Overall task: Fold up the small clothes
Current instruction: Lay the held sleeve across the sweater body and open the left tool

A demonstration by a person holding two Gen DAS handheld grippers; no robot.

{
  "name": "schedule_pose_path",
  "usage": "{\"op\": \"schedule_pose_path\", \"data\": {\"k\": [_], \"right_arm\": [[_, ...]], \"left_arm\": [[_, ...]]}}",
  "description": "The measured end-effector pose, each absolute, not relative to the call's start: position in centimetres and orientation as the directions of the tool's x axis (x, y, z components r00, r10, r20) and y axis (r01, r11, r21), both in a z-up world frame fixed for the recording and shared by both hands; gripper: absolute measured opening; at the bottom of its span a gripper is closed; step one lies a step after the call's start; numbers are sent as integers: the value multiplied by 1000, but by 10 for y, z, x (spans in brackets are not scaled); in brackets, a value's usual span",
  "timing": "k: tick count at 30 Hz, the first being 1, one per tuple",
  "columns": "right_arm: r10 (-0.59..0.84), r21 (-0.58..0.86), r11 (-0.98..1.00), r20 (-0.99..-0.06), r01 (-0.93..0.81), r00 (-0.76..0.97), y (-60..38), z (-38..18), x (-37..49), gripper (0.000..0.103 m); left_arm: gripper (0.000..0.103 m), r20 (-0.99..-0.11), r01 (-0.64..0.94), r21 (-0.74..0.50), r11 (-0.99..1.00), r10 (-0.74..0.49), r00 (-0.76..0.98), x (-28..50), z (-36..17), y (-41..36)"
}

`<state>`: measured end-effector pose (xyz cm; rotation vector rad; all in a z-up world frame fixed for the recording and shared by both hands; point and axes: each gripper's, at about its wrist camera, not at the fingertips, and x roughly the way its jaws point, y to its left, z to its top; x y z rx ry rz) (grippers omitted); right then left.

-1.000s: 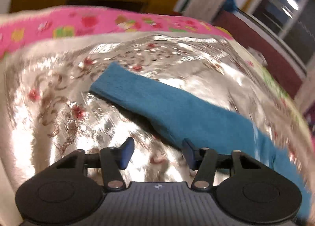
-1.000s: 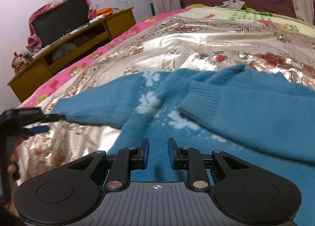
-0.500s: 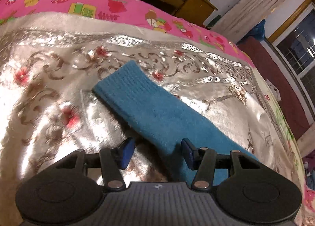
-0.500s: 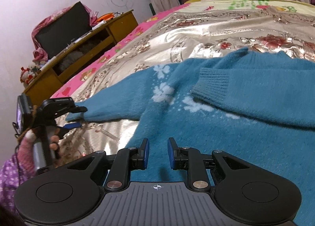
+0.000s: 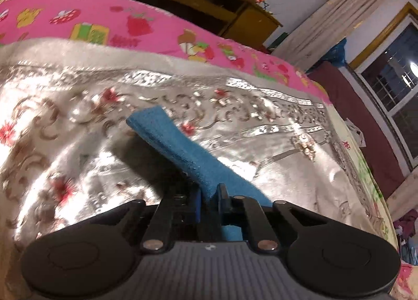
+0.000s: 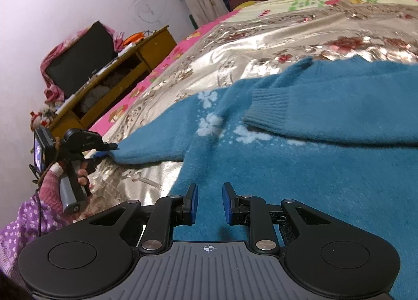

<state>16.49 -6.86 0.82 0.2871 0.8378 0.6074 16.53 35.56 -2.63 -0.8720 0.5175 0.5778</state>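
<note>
Blue knitted sweater (image 6: 300, 169) spread flat on a bed, over a shiny gold bedcover (image 6: 261, 44) patterned with red flowers. White flower shapes scattered on the sweater's front. One sleeve already folded across the body, its ribbed cuff (image 6: 269, 109) lying near the middle. Other sleeve (image 6: 149, 148) stretched out to the left, toward the bed's edge.

Left tool (image 5: 209, 202) clenched on that outstretched sleeve (image 5: 183, 148), blue knit pinched tight between the pads, the sleeve end sticking up and forward past the grip, lifted off the bedcover. Same tool (image 6: 108, 150) seen from the right camera at far left, gripping the sleeve end, carried by a hand (image 6: 78, 172) in a pink knitted cuff and purple dotted sleeve.

Right tool (image 6: 209, 203) hovering low over the sweater's near part, blue pads standing a little apart, nothing between them, not gripping.

Pink blanket (image 5: 104, 25) with cartoon prints along the far-left side of the bed. Yellow wooden cabinet (image 6: 117, 72) beyond it against a pale wall, with a dark screen (image 6: 81, 65) on top. Curtain (image 5: 326, 20) and dark window (image 5: 392, 75) at far right in the left camera.
</note>
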Motion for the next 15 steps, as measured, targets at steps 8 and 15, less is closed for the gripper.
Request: {"op": "schedule_pose_path", "data": {"k": [8, 15], "right_arm": [[623, 535, 776, -568, -334, 538, -103, 3, 153, 22], [607, 577, 772, -547, -267, 576, -140, -9, 138, 22]], "left_arm": [[14, -551, -489, -578, 654, 128, 824, 193, 16, 298], [14, -447, -168, -608, 776, -159, 880, 241, 68, 181]]}}
